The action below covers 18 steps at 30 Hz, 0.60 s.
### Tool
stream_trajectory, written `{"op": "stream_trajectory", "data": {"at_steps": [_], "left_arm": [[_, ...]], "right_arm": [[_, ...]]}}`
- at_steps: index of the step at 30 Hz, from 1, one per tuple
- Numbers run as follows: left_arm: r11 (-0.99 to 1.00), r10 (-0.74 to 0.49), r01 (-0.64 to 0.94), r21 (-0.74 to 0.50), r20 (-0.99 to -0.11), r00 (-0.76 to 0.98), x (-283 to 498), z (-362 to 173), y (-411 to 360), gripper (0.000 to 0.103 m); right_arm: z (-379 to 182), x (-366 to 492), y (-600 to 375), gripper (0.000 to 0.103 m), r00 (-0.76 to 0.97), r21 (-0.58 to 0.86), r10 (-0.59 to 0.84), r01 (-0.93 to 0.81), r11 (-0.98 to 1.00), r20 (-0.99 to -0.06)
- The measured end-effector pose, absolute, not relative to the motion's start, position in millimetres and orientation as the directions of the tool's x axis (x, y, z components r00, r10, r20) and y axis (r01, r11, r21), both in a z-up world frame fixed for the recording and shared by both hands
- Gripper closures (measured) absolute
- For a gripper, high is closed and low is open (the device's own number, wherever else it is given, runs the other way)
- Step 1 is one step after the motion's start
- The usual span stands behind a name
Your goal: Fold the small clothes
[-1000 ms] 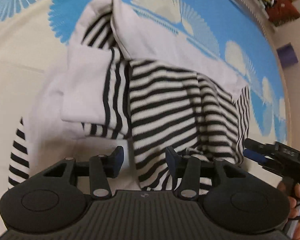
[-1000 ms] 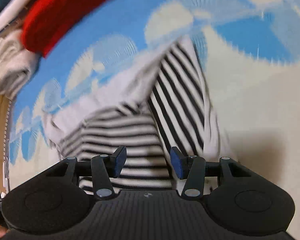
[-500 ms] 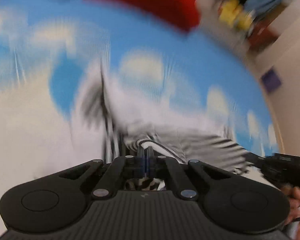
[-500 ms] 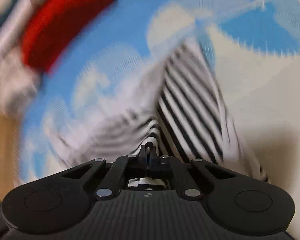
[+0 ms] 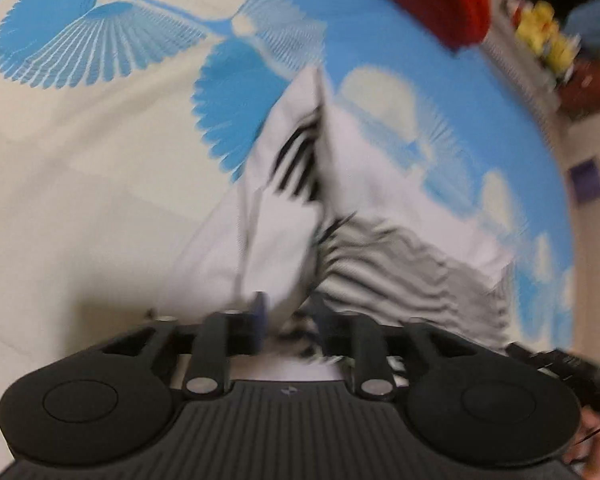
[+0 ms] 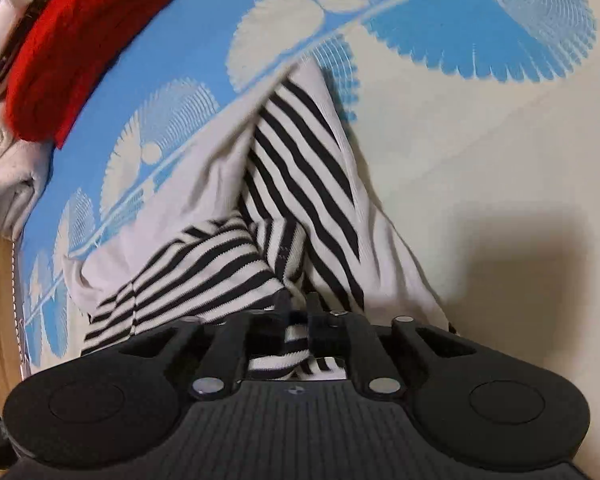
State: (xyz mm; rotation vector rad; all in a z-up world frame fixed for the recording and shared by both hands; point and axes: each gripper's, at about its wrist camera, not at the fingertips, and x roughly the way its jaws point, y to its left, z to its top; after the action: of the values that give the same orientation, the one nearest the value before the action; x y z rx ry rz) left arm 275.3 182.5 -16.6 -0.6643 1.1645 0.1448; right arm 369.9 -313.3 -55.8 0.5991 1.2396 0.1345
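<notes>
- The right hand-held gripper (image 6: 296,312) is clamping the near hem of the striped top (image 6: 300,184); the left hand-held gripper (image 5: 290,320) is standing apart, cloth lying between its fingers.
- The top is looking light, soft and floppy; pinching hem corners seems best.
- It is lying on the bed (image 6: 480,152), long axis running away from both cameras.
- A red garment (image 6: 76,44) is sitting well apart.

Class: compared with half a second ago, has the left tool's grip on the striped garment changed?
Yes. The left tool has opened around the striped garment, while the blue bedsheet stays put.
</notes>
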Motion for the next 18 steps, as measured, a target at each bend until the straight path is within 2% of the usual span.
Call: {"op": "stream_trajectory", "data": {"at_steps": [1, 2, 6, 7, 8, 9, 10, 13, 15, 18], "left_arm": [[0.792, -0.241, -0.433, -0.430, -0.872, 0.426, 276, -14, 180, 0.055], [0.786, -0.251, -0.432, -0.441, -0.868, 0.429, 278, -16, 178, 0.054], [0.785, -0.244, -0.466, -0.409, -0.895, 0.374, 279, -36, 166, 0.057], [0.783, -0.240, -0.477, -0.400, -0.901, 0.361, 280, -41, 164, 0.067], [0.779, -0.250, -0.476, -0.407, -0.899, 0.359, 282, -45, 167, 0.077], [0.776, -0.253, -0.475, -0.415, -0.894, 0.368, 287, -43, 167, 0.092], [0.774, -0.236, -0.471, -0.423, -0.883, 0.405, 290, -37, 169, 0.098], [0.780, -0.205, -0.397, -0.483, -0.798, 0.567, 287, -4, 175, 0.100], [0.777, -0.198, -0.387, -0.496, -0.777, 0.598, 284, 4, 178, 0.100], [0.809, -0.191, -0.442, -0.387, -0.884, 0.426, 288, -26, 172, 0.099]], "right_arm": [[-53, 369, -311, 0.054, 0.353, 0.494, 0.405, 0.214, 0.843, -0.844], [-53, 369, -309, 0.047, 0.356, 0.492, 0.403, 0.208, 0.845, -0.843], [-70, 373, -305, 0.049, 0.308, 0.470, 0.393, 0.237, 0.850, -0.866], [-74, 372, -305, 0.057, 0.298, 0.472, 0.398, 0.245, 0.847, -0.868], [-74, 372, -304, 0.077, 0.297, 0.484, 0.410, 0.246, 0.840, -0.863], [-73, 372, -304, 0.086, 0.310, 0.505, 0.426, 0.247, 0.827, -0.850], [-68, 372, -305, 0.098, 0.345, 0.539, 0.448, 0.239, 0.807, -0.824], [-36, 371, -305, 0.099, 0.477, 0.609, 0.485, 0.141, 0.781, -0.733], [-23, 370, -312, 0.099, 0.533, 0.616, 0.471, 0.126, 0.777, -0.703], [-42, 374, -316, 0.099, 0.454, 0.548, 0.421, 0.195, 0.813, -0.785]]}}
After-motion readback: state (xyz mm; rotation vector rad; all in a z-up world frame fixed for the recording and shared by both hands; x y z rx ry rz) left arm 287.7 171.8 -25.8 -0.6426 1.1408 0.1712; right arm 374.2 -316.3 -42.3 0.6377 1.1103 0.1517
